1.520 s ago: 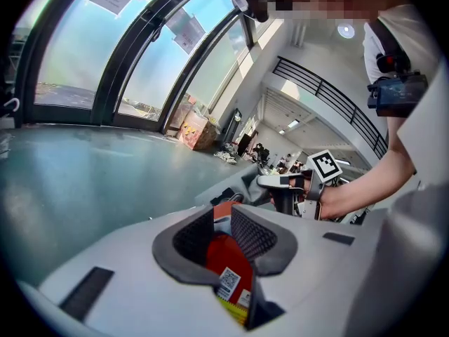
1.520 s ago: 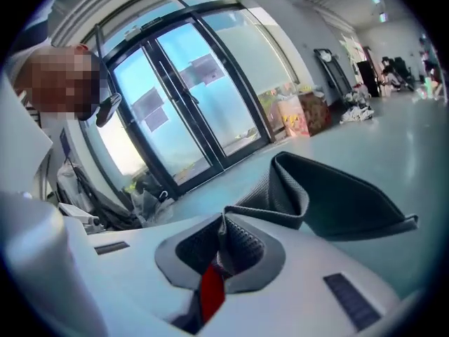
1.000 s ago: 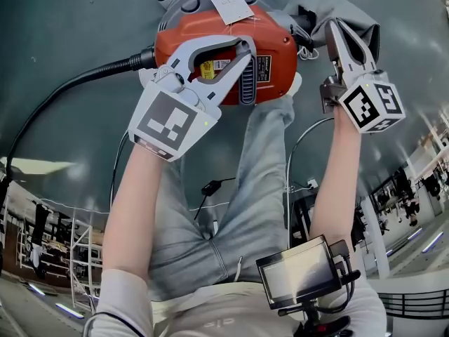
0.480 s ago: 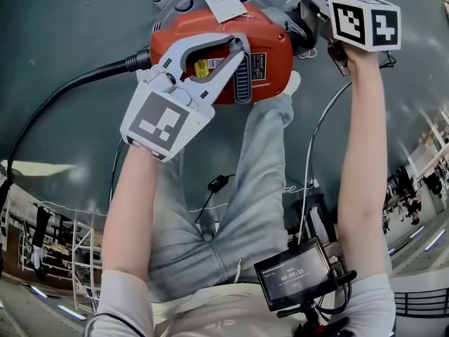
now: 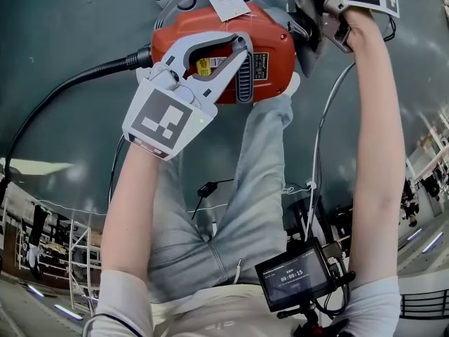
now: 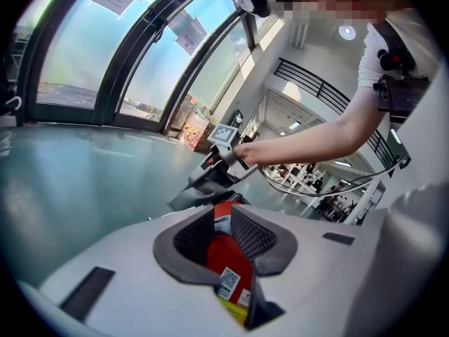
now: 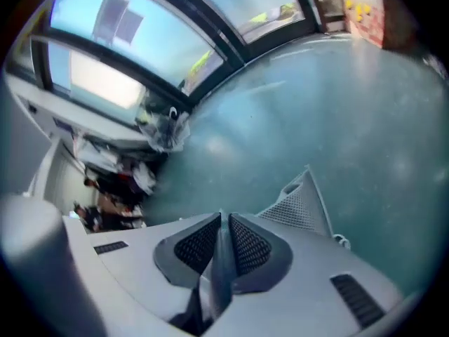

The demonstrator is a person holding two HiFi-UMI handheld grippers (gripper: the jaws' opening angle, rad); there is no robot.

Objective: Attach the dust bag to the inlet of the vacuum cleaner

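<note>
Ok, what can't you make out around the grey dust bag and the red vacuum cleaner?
Inlet of the red plastic vacuum cleaner: head view, covered by the dark grey fabric dust bag and the right gripper.
Right gripper's tips: head view, cut by the top edge.
Bag's opening: right gripper view shows only a fold pinched between the jaws.
Print on the white paper tag: head view, too small.
</note>
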